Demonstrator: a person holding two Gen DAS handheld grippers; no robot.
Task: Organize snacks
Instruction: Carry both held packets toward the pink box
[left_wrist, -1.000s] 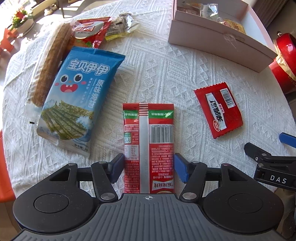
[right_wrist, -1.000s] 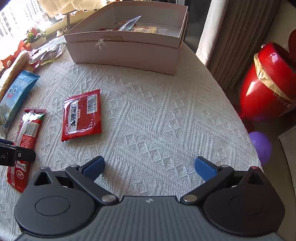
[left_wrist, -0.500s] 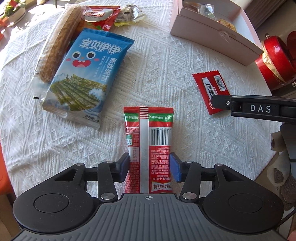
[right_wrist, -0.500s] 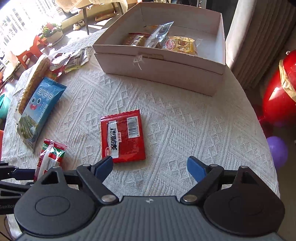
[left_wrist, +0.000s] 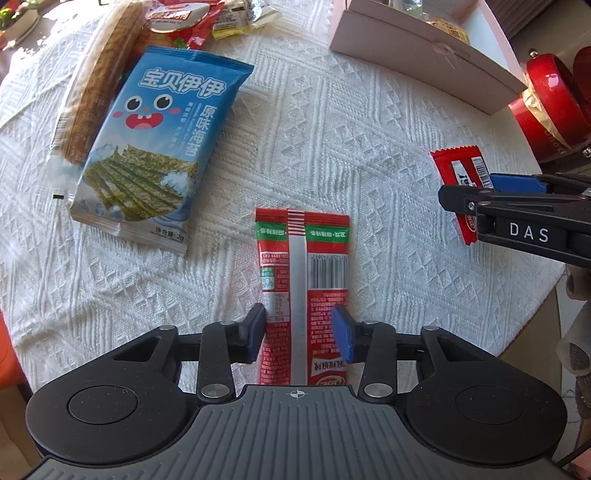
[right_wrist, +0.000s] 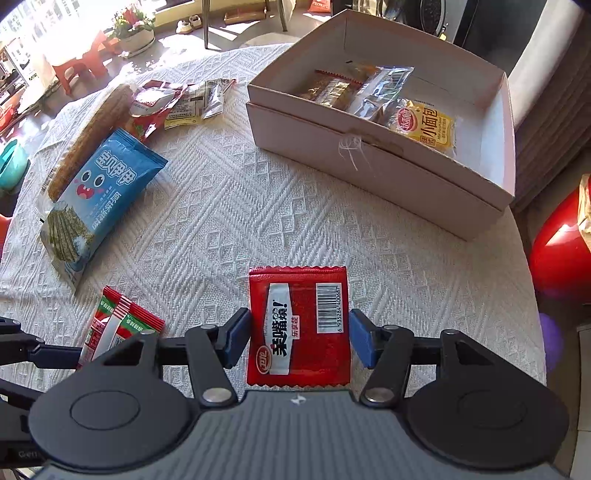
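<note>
Red square packet (right_wrist: 298, 325) between closing right claw (right_wrist: 299, 341) pads.

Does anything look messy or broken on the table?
Nothing looks broken or spilled. The messiest spot is the far edge of the table, where a clear-wrapped brown snack stick, a red packet and a crinkled wrapper overlap in a heap. The blue seaweed bag lies slanted, partly on the stick.

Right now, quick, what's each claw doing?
Left claw: closing, pads pressing the long red snack packet.
Right claw: closing around the square red packet, pads not yet touching it.
</note>
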